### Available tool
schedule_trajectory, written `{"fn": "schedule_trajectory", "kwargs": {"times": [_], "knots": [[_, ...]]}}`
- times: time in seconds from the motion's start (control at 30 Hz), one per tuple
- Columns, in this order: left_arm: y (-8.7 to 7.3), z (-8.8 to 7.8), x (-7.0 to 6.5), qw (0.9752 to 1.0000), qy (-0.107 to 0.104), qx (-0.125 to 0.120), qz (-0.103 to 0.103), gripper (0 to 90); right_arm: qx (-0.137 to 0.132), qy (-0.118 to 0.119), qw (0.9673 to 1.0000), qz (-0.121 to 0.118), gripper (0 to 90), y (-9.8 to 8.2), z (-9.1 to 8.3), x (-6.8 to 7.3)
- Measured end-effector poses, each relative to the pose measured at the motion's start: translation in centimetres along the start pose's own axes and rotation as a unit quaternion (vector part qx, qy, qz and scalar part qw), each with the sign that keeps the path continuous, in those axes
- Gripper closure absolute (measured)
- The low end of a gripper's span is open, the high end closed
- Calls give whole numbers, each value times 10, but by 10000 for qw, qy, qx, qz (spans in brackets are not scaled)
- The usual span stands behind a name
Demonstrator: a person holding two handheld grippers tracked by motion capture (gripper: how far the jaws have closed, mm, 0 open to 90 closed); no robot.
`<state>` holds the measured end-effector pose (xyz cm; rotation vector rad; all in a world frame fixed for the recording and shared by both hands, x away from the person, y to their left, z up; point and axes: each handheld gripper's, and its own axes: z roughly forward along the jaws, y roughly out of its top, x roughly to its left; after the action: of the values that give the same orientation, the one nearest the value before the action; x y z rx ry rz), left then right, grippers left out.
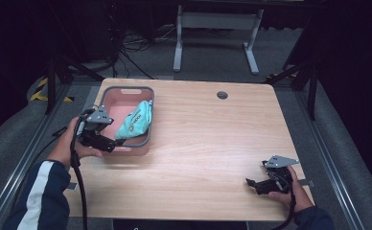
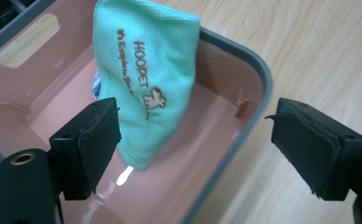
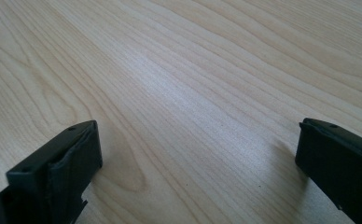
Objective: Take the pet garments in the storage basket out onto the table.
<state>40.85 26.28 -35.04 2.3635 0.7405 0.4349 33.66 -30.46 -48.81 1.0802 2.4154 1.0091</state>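
1. A pink basket (image 1: 148, 115) with a grey rim sits at about ten o'clock on the wooden table (image 1: 213, 143).
2. A mint-green cloth bag (image 1: 136, 120) leans inside it, against the three o'clock wall.
3. The left gripper (image 1: 108, 143), at the basket's seven o'clock corner, gapes wide, gripping nothing; the bag sits beside one jaw.
4. The right gripper (image 1: 252, 183), at five o'clock, rests wide open, empty.
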Motion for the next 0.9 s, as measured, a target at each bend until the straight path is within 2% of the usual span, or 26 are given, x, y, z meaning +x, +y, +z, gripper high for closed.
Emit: {"fn": "schedule_trajectory", "kwargs": {"times": [0.07, 0.13, 0.23, 0.27, 0.4, 0.5, 0.67, 0.73, 0.8, 0.9], "knots": [[8, 10, 6, 9999, 16, 99, 21, 158, 0, -1, 10000, 1, 6, 0, 0, 0], [15, 19, 10, 9997, -84, 223, 28, 158, 5, -2, 10000, 1, 5, 0, 0, 0], [24, 33, 15, 9983, -166, 528, 174, 162, 3, 3, 10000, 4, 6, 0, 0, 0], [24, 33, 15, 9983, -166, 528, 174, 166, 3, 3, 10000, 4, 6, 0, 0, 0], [30, 52, 23, 9953, -213, 926, 198, 171, 1, 6, 10000, -2, 5, 0, 0, 0], [32, 65, 29, 9930, -197, 1157, 106, 167, 2, 8, 10000, -7, 6, 0, 0, 0], [32, 79, 34, 9910, -244, 1314, 68, 167, 4, 8, 10000, -5, 6, 0, 0, 0], [32, 87, 37, 9899, -342, 1379, 1, 167, 1, 7, 10000, -5, 6, 0, 0, 0], [34, 95, 39, 9870, -397, 1556, -21, 169, 3, 6, 10000, -5, 6, 0, 0, 0], [35, 104, 41, 9846, -355, 1710, -8, 169, 2, 6, 10000, -7, 5, 0, 0, 0]]}}
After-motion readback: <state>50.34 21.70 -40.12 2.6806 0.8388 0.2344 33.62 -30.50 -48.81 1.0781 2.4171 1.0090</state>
